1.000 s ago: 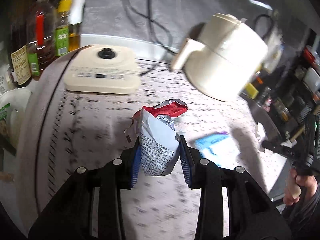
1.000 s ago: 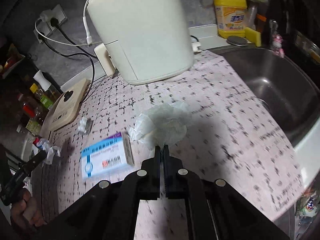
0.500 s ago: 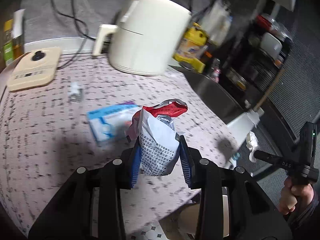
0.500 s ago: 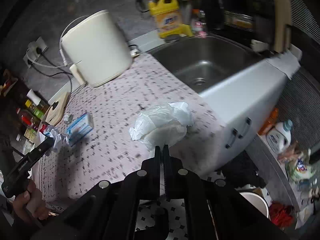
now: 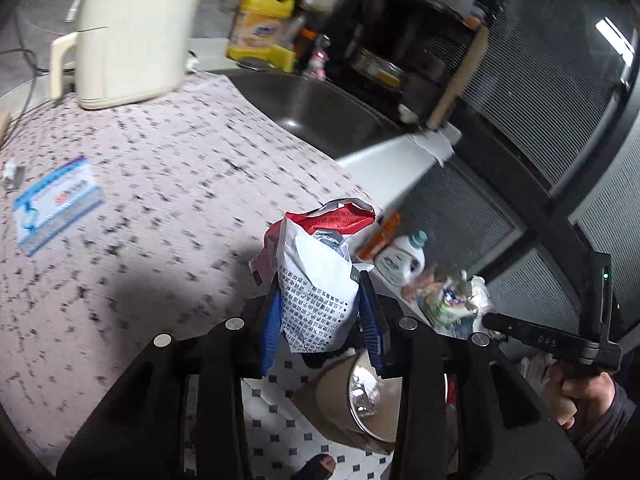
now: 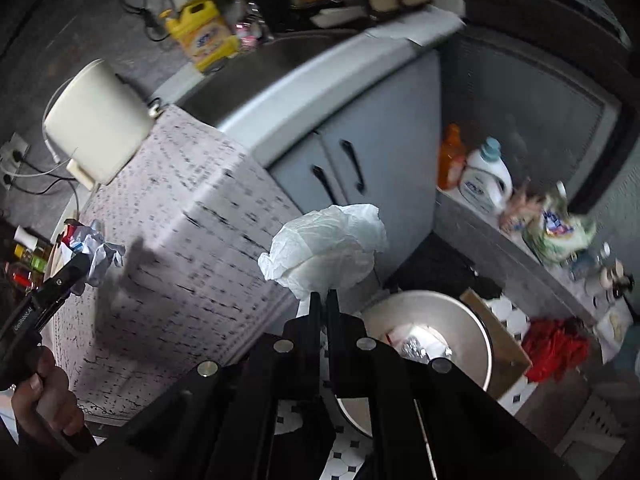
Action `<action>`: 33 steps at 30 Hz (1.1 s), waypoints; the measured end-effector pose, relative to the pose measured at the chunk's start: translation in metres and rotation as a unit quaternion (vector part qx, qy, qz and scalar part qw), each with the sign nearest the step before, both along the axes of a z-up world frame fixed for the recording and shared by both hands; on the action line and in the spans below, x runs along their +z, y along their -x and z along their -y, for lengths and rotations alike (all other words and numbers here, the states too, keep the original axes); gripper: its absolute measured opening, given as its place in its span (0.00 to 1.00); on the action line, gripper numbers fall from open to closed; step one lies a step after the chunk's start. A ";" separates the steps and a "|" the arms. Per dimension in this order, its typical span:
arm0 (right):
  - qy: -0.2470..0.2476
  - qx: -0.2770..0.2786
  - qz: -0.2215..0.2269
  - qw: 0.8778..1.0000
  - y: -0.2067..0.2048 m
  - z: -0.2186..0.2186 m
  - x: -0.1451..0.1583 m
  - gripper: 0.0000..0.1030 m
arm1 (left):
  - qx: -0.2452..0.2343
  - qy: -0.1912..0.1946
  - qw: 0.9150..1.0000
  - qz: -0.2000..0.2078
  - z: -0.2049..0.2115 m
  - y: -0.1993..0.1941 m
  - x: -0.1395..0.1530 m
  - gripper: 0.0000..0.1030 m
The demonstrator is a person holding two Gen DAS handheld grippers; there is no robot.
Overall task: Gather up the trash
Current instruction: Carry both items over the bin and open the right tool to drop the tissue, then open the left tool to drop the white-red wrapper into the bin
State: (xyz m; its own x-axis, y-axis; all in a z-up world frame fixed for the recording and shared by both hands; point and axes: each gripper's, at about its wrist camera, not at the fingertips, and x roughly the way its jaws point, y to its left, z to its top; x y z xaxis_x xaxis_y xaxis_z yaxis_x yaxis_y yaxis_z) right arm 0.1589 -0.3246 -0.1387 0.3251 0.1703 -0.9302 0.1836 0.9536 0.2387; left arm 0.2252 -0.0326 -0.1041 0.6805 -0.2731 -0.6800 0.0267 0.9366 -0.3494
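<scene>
My left gripper (image 5: 320, 316) is shut on a crumpled white and red snack wrapper (image 5: 320, 280), held past the counter's edge above the floor. It also shows in the right wrist view (image 6: 94, 250) at the far left. My right gripper (image 6: 323, 300) is shut on a crumpled white tissue (image 6: 326, 246), held in the air above a round metal-lined trash bin (image 6: 452, 328) on the floor. The bin (image 5: 360, 412) sits just below the left gripper. The right gripper's body (image 5: 552, 340) shows at the right of the left wrist view.
A blue and white medicine box (image 5: 56, 204) and a small white item (image 5: 12, 172) lie on the patterned counter (image 5: 160, 200). A cream appliance (image 5: 132, 32), yellow detergent bottle (image 5: 264, 28) and sink (image 5: 320, 112) stand behind. Detergent bottles (image 6: 484, 178) and a red bag (image 6: 556, 348) are near the bin.
Both grippers have swung right, off the counter and toward the floor, each still holding its trash. The trash bin has come into view below them.
</scene>
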 end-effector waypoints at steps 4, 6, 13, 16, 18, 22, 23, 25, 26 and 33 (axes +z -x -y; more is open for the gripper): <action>-0.013 -0.033 -0.025 0.999 0.027 0.026 -0.019 0.04 | -0.029 -0.001 0.999 -0.020 0.030 -0.006 -0.013 0.35; -0.013 -0.040 -0.033 0.999 0.037 0.035 -0.027 0.04 | -0.042 -0.003 0.999 -0.030 0.044 -0.008 -0.020 0.35; -0.038 -0.063 -0.075 0.994 0.063 0.066 -0.058 0.57 | -0.076 -0.002 0.995 -0.059 0.090 -0.015 -0.046 0.35; -0.031 -0.075 -0.074 0.994 0.071 0.077 -0.062 0.57 | -0.091 -0.002 0.993 -0.070 0.108 -0.017 -0.058 0.35; -0.028 -0.077 -0.075 0.994 0.075 0.085 -0.061 0.57 | -0.101 -0.001 0.992 -0.077 0.120 -0.017 -0.065 0.35; -0.013 -0.087 -0.072 0.994 0.086 0.105 -0.053 0.57 | -0.118 0.004 0.989 -0.093 0.142 -0.019 -0.078 0.35; -0.010 -0.093 -0.070 0.993 0.090 0.111 -0.050 0.57 | -0.124 0.006 0.987 -0.097 0.149 -0.020 -0.082 0.35; -0.006 -0.102 -0.066 0.993 0.098 0.123 -0.044 0.57 | -0.135 0.007 0.985 -0.103 0.162 -0.020 -0.087 0.35; -0.004 -0.107 -0.063 0.992 0.103 0.128 -0.039 0.57 | -0.144 0.007 0.984 -0.106 0.170 -0.021 -0.090 0.35; 0.008 -0.136 -0.052 0.989 0.133 0.154 -0.020 0.57 | -0.191 0.011 0.973 -0.127 0.215 -0.023 -0.102 0.45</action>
